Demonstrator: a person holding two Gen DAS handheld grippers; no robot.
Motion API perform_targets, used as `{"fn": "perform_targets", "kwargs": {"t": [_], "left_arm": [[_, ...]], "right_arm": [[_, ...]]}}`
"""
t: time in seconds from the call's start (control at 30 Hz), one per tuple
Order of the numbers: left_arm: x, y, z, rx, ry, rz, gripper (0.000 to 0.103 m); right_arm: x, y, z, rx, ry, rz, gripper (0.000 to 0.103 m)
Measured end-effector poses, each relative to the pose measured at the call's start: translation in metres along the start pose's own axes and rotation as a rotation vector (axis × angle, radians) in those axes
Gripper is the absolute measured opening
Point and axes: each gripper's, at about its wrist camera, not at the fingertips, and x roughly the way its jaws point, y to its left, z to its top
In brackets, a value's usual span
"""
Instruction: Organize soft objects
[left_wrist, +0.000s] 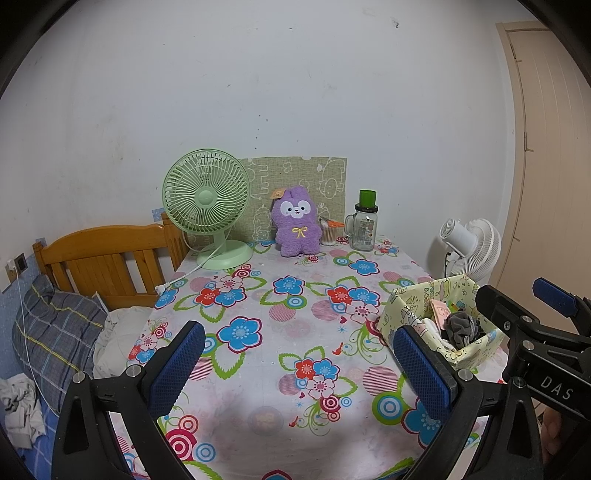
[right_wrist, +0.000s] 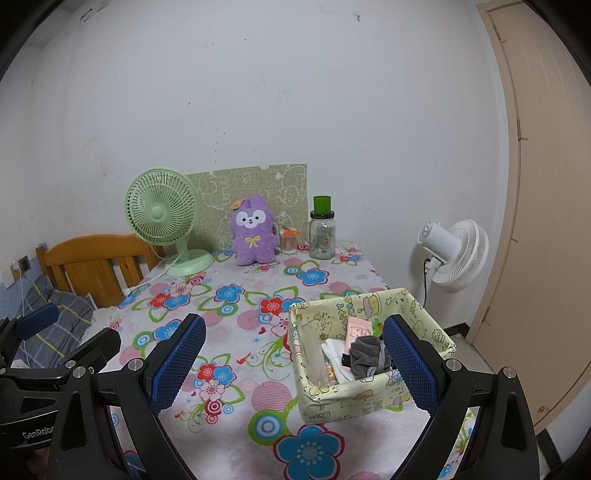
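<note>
Both grippers hover low over the near edge of the worktop (left_wrist: 280, 373), which is covered by a flower-print cloth. The left gripper (left_wrist: 295, 363) and the right gripper (right_wrist: 295, 354) each have their jaws spread wide with nothing between them.

The soft objects lie in two places. A purple plush toy (left_wrist: 297, 227) sits upright at the far edge against a patterned board, between a green desk fan (left_wrist: 205, 206) and a glass jar (left_wrist: 364, 227), with a small cup of sticks just beside it. A grey fabric bundle (right_wrist: 367, 356) already lies inside the paper-covered box (right_wrist: 332, 397) at the near right, among white cloths and a pink packet.

Judged risks:
- The plush is the likely remaining item. Reaching for it brings a gripper close to the jar and cup, and a wide approach could tip either.
- The fan's cord (left_wrist: 195, 266) trails across the cloth and could snag.
- The light box may slide or buckle if pressed while loading.
</note>
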Motion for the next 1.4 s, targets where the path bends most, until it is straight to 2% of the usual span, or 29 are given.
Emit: {"fn": "perform_targets", "kwargs": {"t": [1.4], "left_arm": [[-0.0016,-0.0024,-0.0002,-0.003,-0.009,0.003,0.103]], "right_arm": [[-0.0009,-0.0025,0.0008,-0.002,-0.004,-0.001,0.098]]}}
